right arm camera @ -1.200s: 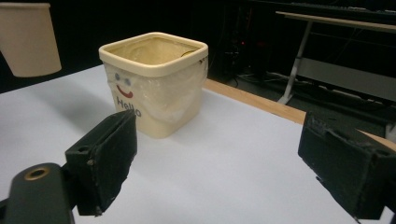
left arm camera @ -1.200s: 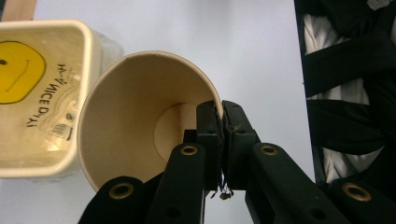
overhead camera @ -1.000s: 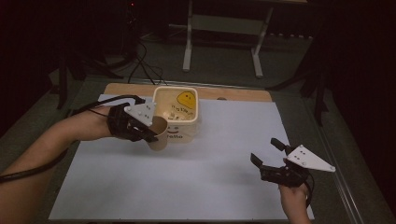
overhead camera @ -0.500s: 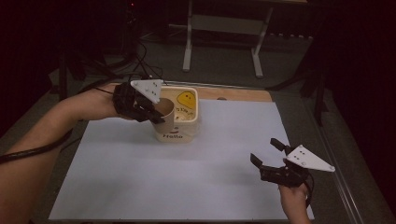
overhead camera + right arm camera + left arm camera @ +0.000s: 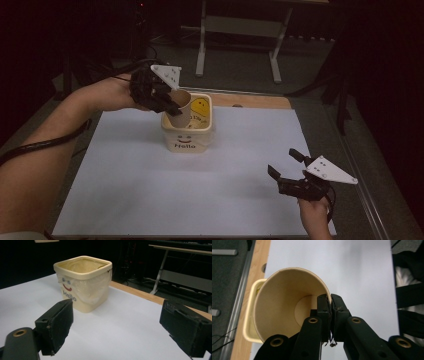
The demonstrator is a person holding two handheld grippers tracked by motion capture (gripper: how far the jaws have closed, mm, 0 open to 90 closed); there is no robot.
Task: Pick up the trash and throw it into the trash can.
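Above the white table (image 5: 150, 200), left gripper (image 5: 172, 106) now higher, fingers pinching paper cup (image 5: 181, 107) over tub (image 5: 187, 135); right gripper (image 5: 285, 167) unmoved, agape.

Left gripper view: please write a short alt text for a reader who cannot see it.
The left gripper is shut on the rim of a paper cup, whose empty inside faces the camera. Behind the cup is part of a cream tub on a white sheet.

Left gripper (image 5: 172, 102) raised, fingers (image 5: 325, 312) clamped, right gripper (image 5: 283, 169) low, agape
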